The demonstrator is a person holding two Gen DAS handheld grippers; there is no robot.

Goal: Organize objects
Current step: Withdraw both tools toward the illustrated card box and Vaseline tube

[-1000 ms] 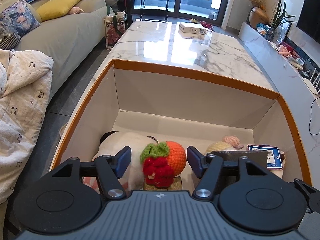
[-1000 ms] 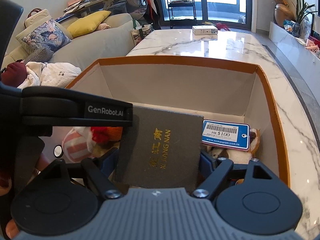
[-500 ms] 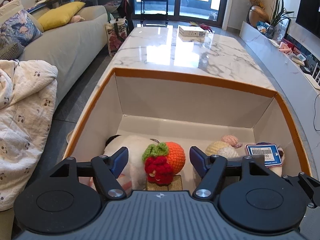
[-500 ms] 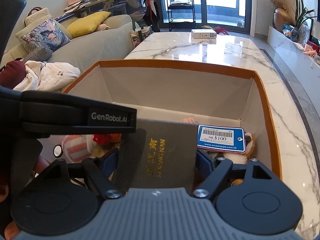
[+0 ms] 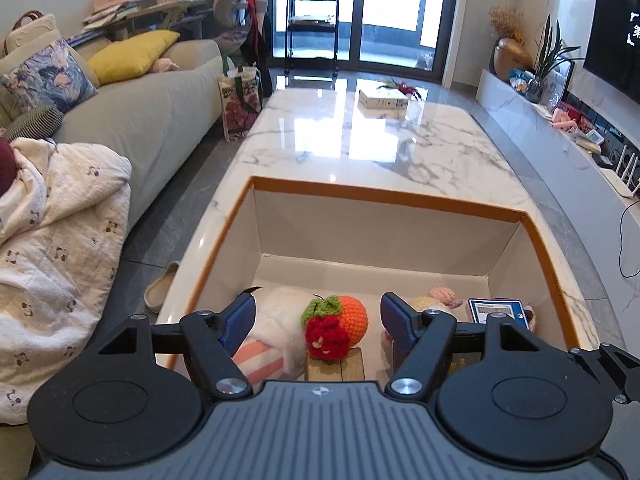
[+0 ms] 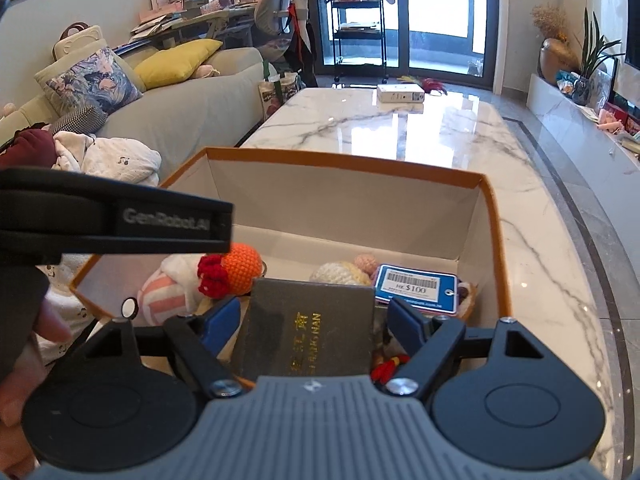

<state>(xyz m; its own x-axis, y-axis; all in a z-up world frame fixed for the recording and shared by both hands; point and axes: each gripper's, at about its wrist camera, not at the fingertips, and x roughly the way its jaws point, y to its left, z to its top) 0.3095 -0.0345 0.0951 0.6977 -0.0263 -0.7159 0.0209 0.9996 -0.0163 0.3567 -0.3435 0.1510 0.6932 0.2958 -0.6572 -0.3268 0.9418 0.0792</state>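
1. The left gripper (image 5: 318, 314) has its fingers spread apart, holding nothing; a crocheted orange ball with green leaf and red yarn flower (image 5: 338, 326) lies between and below them in the orange-rimmed white cardboard box (image 5: 384, 196).
2. The right gripper (image 6: 314, 318) has its fingers apart either side of a dark grey flat box with gold lettering (image 6: 306, 334); contact is unclear.
3. Beyond its right finger lies a blue price tag (image 6: 416, 288) on a plush toy.

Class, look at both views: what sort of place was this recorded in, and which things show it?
Most likely a home living room: a grey sofa with cushions, a long marble coffee table bearing the orange-rimmed box, and a wall television.
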